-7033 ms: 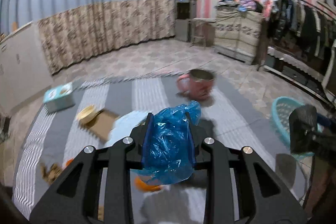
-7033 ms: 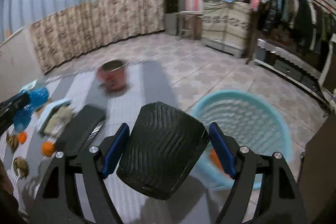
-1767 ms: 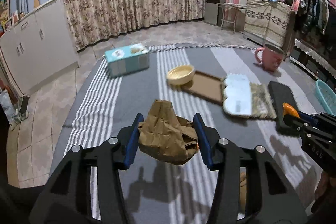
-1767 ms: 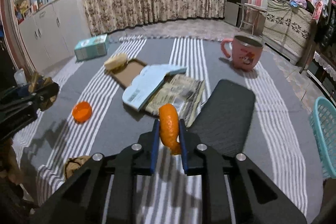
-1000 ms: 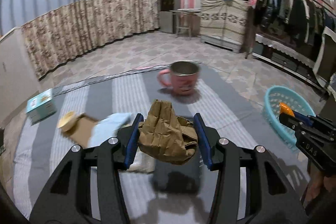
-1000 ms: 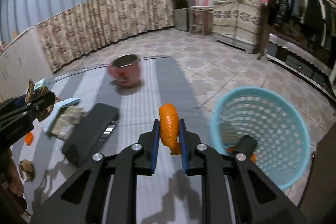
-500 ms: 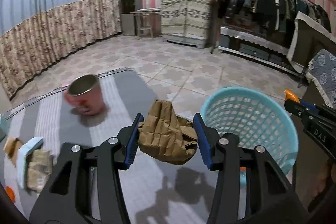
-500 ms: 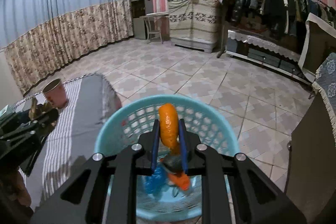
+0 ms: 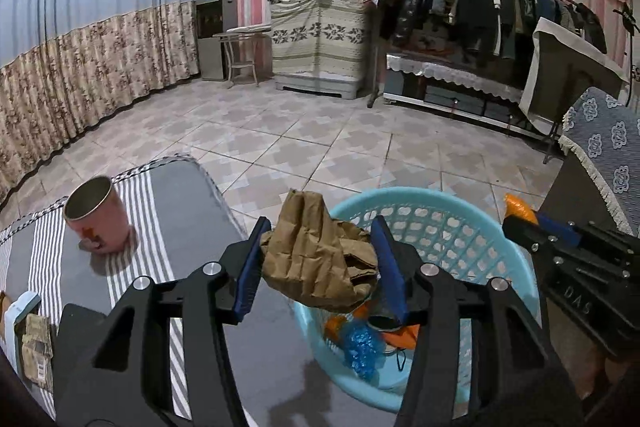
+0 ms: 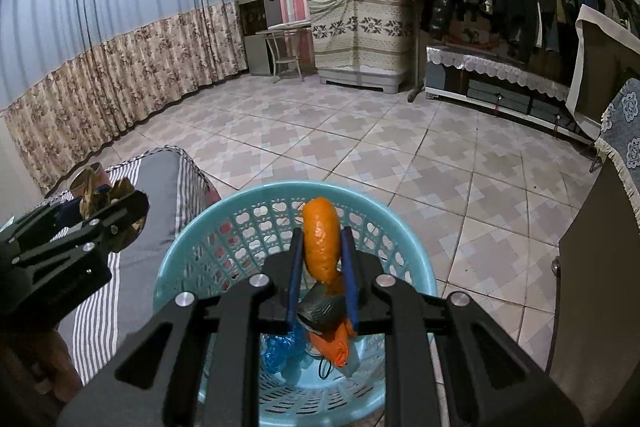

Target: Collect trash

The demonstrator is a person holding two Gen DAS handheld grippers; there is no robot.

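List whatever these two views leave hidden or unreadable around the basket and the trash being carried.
- Basket bottom, right wrist view: the right tongs and orange peel cover part of the pile.
- Basket's near rim, left wrist view: behind the left tongs and crumpled brown paper.
- Pink cup print, left wrist view: too small to read.
- Items at the left edge, left wrist view: cut off.

A pink mug (image 9: 97, 219) stands upright on a grey striped mattress (image 9: 176, 195) over a patterned tile floor (image 9: 320, 139). Behind, a floral curtain (image 9: 100, 67), a rack of dark coats (image 9: 480, 7), a cloth-covered cabinet (image 9: 320, 39) piled with what may be folded clothes.
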